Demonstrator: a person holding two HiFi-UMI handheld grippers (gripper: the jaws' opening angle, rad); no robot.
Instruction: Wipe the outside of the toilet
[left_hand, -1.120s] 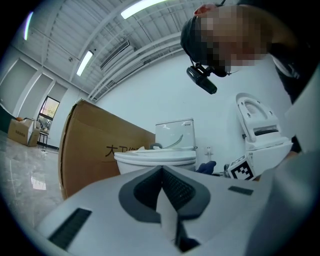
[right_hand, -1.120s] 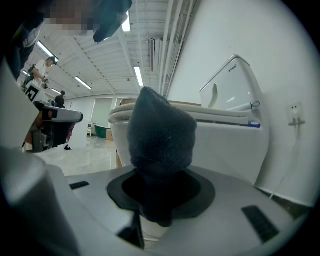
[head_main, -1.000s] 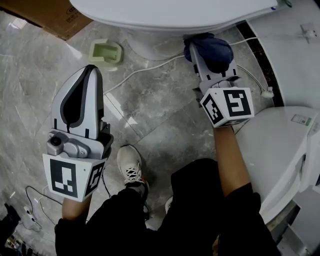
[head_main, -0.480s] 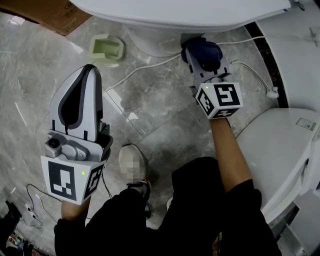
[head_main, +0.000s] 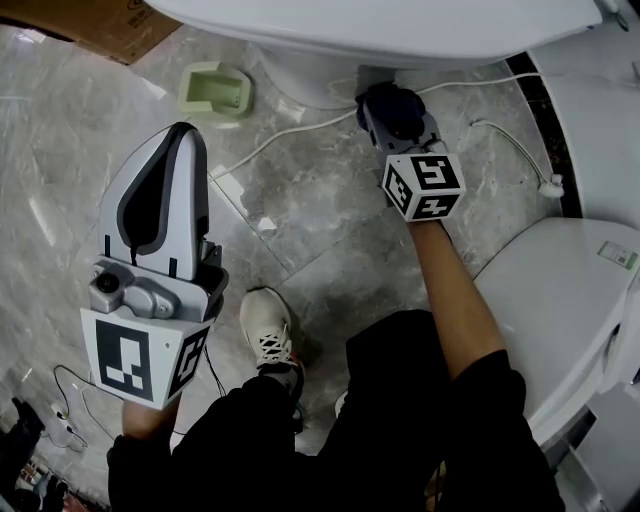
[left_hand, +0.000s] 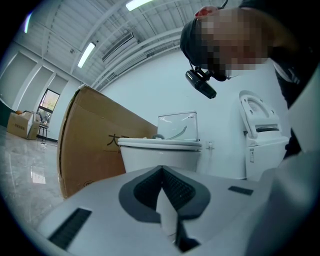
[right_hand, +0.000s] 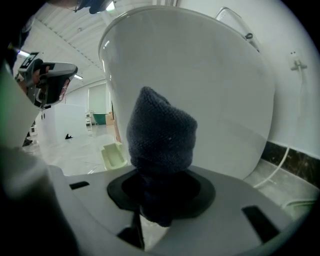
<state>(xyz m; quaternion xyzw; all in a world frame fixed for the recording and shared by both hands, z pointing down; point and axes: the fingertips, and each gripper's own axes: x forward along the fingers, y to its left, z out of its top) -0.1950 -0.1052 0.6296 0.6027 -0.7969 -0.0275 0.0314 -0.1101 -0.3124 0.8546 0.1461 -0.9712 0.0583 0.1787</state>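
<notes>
Cloth (right_hand: 161, 131) between right gripper (right_hand: 156, 202) fingers (right_hand: 225, 212), beside toilet (right_hand: 220, 85)

Cloth (right_hand: 161, 132) in right tongs (head_main: 390, 110) sits just beside the toilet (head_main: 400, 30).

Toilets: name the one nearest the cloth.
The top toilet in the head view: the right claw holds the blue cloth at its base. The other toilet stands apart.

Little is legible. In the left gripper view the side of the brown cardboard box (left_hand: 92, 150) bears a dark printed character resembling "大" — what follows it cannot be made out. A small label (head_main: 618, 255) on a white toilet lid (head_main: 560, 290) carries print too small to read. The left-hand marker cube (head_main: 140, 357) and right-hand marker cube (head_main: 423, 186) show black-and-white square codes, no letters.
</notes>
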